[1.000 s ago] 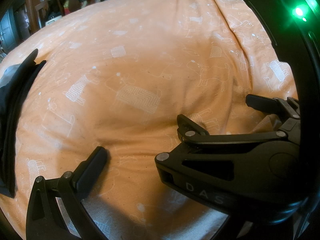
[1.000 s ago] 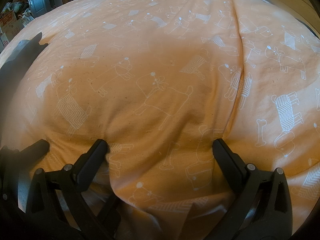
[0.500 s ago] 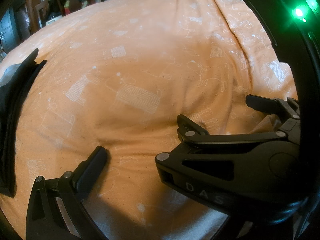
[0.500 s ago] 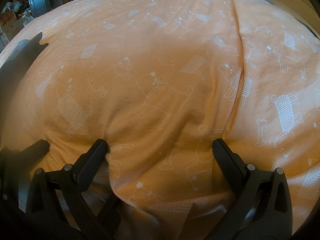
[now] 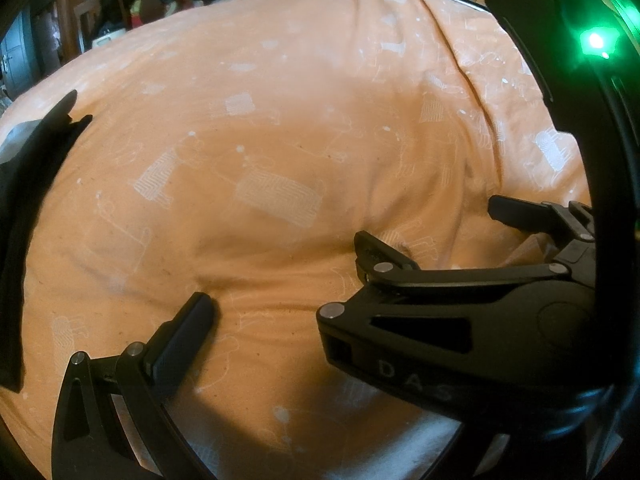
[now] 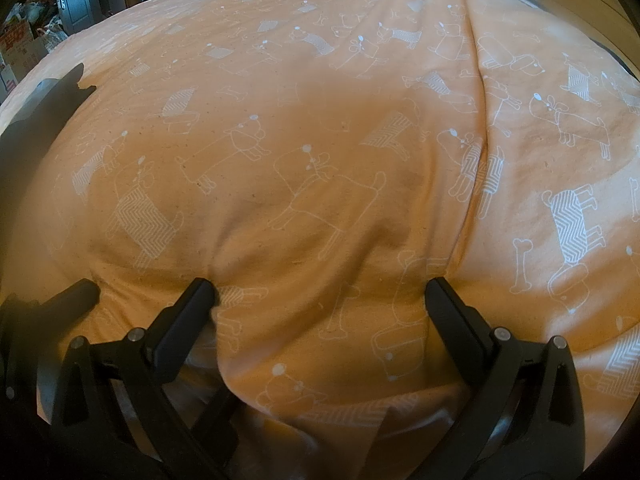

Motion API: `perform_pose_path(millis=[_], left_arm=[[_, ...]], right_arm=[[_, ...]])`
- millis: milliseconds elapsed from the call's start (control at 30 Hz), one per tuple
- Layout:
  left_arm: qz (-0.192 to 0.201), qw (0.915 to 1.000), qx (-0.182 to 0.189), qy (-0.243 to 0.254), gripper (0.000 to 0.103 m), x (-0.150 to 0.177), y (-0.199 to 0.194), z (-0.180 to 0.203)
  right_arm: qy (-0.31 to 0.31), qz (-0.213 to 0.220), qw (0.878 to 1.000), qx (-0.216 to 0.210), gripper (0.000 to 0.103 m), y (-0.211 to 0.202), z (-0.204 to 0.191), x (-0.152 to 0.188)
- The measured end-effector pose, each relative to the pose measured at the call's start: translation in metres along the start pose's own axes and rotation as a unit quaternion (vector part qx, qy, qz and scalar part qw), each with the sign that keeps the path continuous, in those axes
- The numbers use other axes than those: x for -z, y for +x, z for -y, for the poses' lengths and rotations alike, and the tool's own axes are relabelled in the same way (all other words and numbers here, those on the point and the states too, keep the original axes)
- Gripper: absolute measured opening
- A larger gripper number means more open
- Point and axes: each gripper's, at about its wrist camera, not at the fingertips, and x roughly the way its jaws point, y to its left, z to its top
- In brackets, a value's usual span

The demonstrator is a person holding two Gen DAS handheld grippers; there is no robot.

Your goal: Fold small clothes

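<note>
Dark clothes [image 5: 24, 216] are lying at the bed's left edge on the orange dog-print cover [image 6: 320, 160], likely soft and light, best pinched by a hem; left claw [image 5: 280, 300] and right claw [image 6: 320, 292] are both gaping wide, holding nothing.

Right gripper [image 6: 320, 300]: matte black plastic, two flat-padded fingers [image 6: 188, 320] on triangular cut-out linkages, silver pivot rivets. Left gripper [image 5: 280, 312]: same black build; one finger lower left of frame. Neighbouring black body lower right, pale "DAS" lettering, green indicator light [image 5: 596, 42] upper right.
</note>
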Motion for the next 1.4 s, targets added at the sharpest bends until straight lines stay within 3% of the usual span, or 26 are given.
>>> perform_pose_path(millis=[167,367,1400], left_arm=[[-0.002,1.0000,0.003,0.000,0.103,-0.0042,0.0002,0.0023],[0.012,0.9995,-0.024,0.020,0.103,-0.0050,0.0021,0.0041],[-0.008,0.9996,-0.022,0.015,0.103,-0.0071,0.0028,0.0061]], right_arm=[[0.000,-0.001,1.000,-0.001,0.103,0.0004,0.0010,-0.0005],[0.000,-0.001,1.000,-0.001,0.103,0.0003,0.0021,-0.0006],[0.000,0.004,1.000,-0.002,0.103,-0.0001,0.0023,0.0001]])
